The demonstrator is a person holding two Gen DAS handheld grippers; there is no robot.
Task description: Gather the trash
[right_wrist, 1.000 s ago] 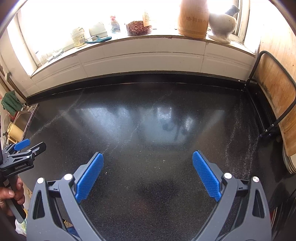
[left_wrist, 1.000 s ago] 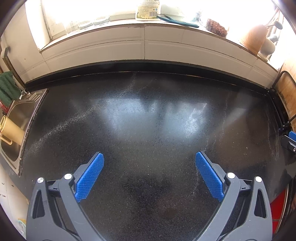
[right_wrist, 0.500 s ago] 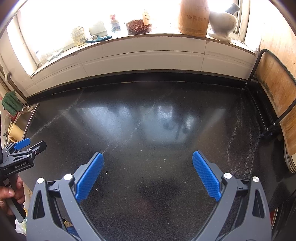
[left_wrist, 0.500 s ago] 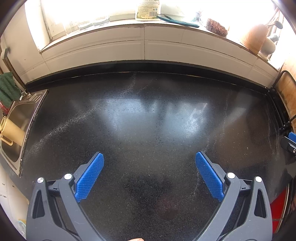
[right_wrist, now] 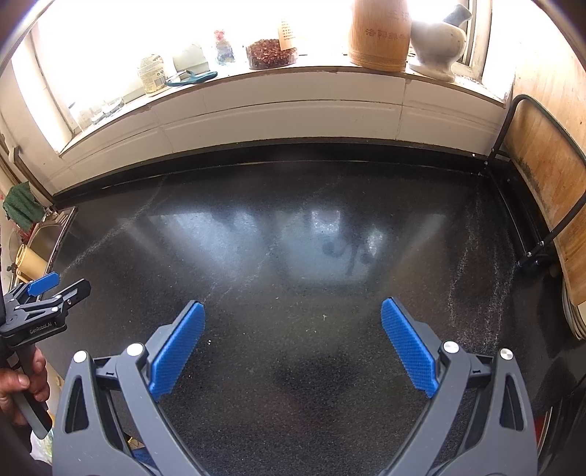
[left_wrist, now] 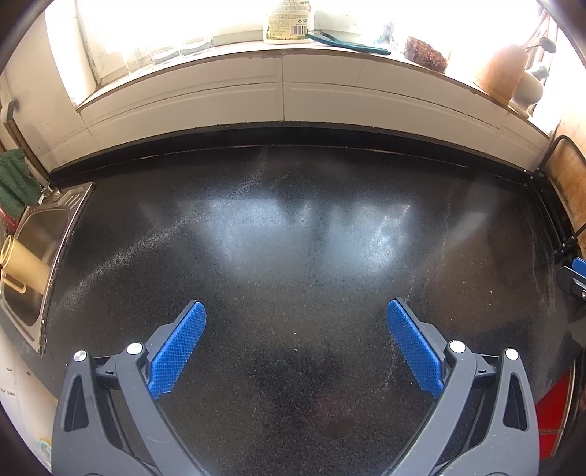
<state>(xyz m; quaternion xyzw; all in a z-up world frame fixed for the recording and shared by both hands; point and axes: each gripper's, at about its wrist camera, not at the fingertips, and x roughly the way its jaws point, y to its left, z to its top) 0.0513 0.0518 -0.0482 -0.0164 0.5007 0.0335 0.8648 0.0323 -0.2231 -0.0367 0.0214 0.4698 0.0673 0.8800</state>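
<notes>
Black speckled counter (left_wrist: 293, 238) — blue-padded tools

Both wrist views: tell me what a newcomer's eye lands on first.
First the bright windowsill along the back, crowded with a wooden canister, a white mortar and a bowl of dried red bits. Below it spreads the glossy black countertop, bare but for fine crumbs. Each view's open blue-padded tongs frame the foreground: left tongs, right tongs.

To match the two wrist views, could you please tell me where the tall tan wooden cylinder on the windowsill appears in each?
Left wrist: tall tan wooden cylinder, far upper right, on the windowsill.
Right wrist, top, right of centre.
Shared landmark: teal-handled scissors.
</notes>
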